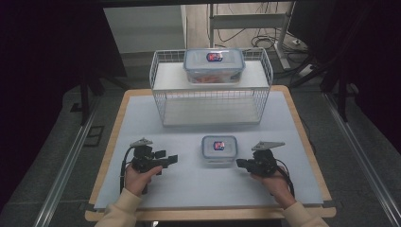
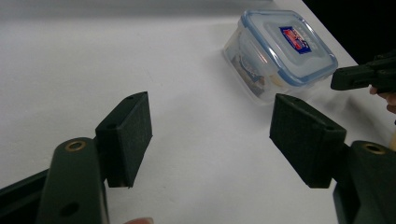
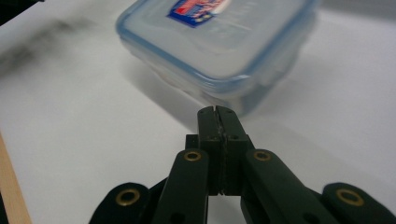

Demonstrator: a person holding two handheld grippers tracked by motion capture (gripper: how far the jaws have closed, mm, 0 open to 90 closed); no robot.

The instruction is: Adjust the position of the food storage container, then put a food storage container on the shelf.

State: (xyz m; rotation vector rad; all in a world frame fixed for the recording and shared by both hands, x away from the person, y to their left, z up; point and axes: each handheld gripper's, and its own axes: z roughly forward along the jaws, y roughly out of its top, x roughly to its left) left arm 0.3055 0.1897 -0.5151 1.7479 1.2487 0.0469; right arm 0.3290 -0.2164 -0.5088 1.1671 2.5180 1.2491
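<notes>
Seemingly untouched: small box [image 1: 219, 149] between claws.

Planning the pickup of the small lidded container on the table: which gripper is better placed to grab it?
Probably the left gripper: it's open, facing the small container. The right gripper is nearer but shut.

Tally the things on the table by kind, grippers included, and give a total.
Clear lidded food containers: 2, the large container on the rack, the small container on the table.
White wire rack: 1.
Handheld grippers: 2, left gripper, right gripper.
Total: 5.
</notes>
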